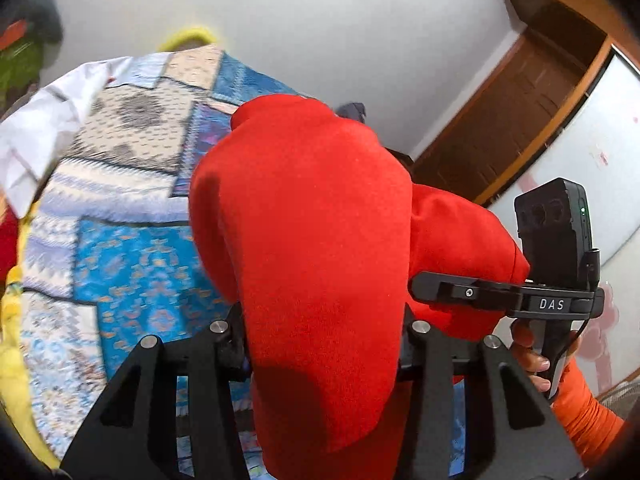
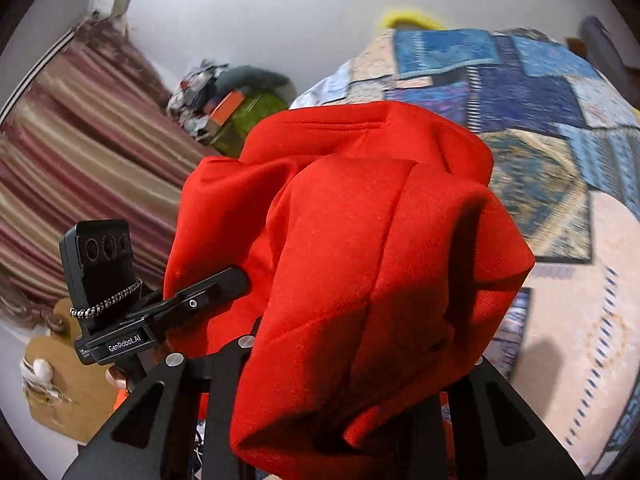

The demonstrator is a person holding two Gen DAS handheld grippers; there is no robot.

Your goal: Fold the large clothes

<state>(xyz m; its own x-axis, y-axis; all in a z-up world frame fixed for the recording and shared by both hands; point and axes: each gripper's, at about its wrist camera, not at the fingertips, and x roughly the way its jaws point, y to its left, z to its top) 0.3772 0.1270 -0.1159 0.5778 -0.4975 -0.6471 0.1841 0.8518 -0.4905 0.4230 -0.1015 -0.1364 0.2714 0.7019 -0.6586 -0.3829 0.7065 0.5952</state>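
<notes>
A: Left wrist view. Surface?

B: A bed under a patchwork quilt of blue, cream and grey printed cotton (image 1: 120, 216). A crumpled white cloth (image 1: 36, 136) lies on its left part, a yellow cloth (image 1: 12, 344) along the left edge. Behind it a plain white wall (image 1: 340, 32); a brown wooden door frame (image 1: 532, 92) at right.

A: Task item?

B: The bright red fleece garment (image 1: 312, 216) hangs bunched in front of the camera, above the quilt. The left gripper (image 1: 320, 344) has its fingers clenched on a fold of it. The right gripper (image 1: 460, 292) shows at right, held by a hand (image 1: 532, 356) in an orange sleeve, its tip against the same red cloth.

A: Right wrist view?

B: Same quilt (image 2: 540, 120), at right. A maroon and tan striped curtain (image 2: 72, 152) at left, white wall (image 2: 260, 20) behind.

A: Containers?

B: A green bin-like thing (image 2: 248, 120) by the wall, with a heap of mixed clothes (image 2: 200, 88) piled on it; too blurred to say more.

A: Fingers?

B: The right gripper (image 2: 344, 364) is clamped on the red garment (image 2: 360, 220), which drapes over it. The left gripper (image 2: 216, 284) pinches the garment's left edge.
</notes>
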